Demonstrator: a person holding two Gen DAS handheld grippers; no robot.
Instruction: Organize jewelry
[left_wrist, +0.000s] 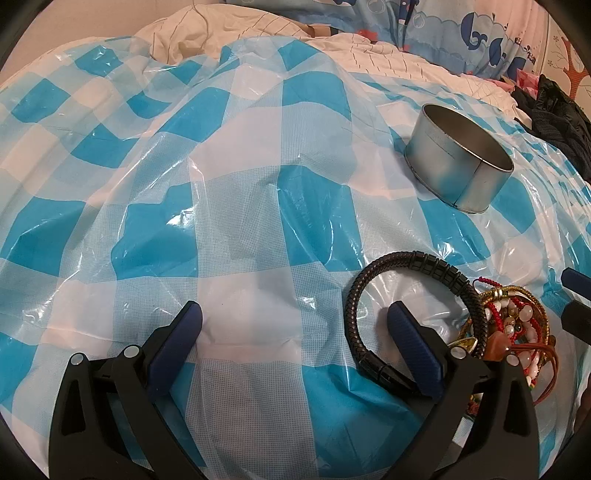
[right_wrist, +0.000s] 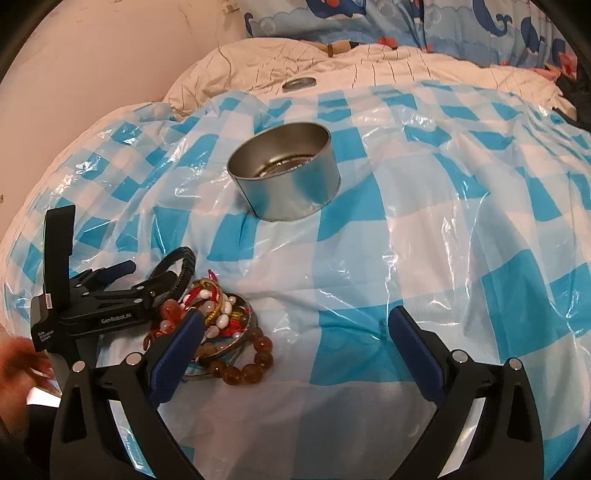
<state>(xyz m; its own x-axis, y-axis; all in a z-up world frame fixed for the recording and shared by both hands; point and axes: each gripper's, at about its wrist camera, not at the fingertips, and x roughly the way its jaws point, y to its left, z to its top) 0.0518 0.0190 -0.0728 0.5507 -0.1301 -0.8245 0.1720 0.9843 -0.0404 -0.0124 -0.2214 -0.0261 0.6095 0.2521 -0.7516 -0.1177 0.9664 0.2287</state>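
A round open metal tin stands on the blue-and-white checked plastic sheet; in the right wrist view the tin looks empty. A black braided bracelet lies beside a pile of beaded bracelets. My left gripper is open, with its right finger inside the black bracelet's loop. In the right wrist view the pile sits on a small metal lid, with an amber bead bracelet at its edge. My right gripper is open, its left finger over the pile. The left gripper shows there too.
A second metal lid lies on the cream quilt behind the sheet. Whale-print bedding lies at the back. Dark clothing sits at the right edge. A hand shows at lower left.
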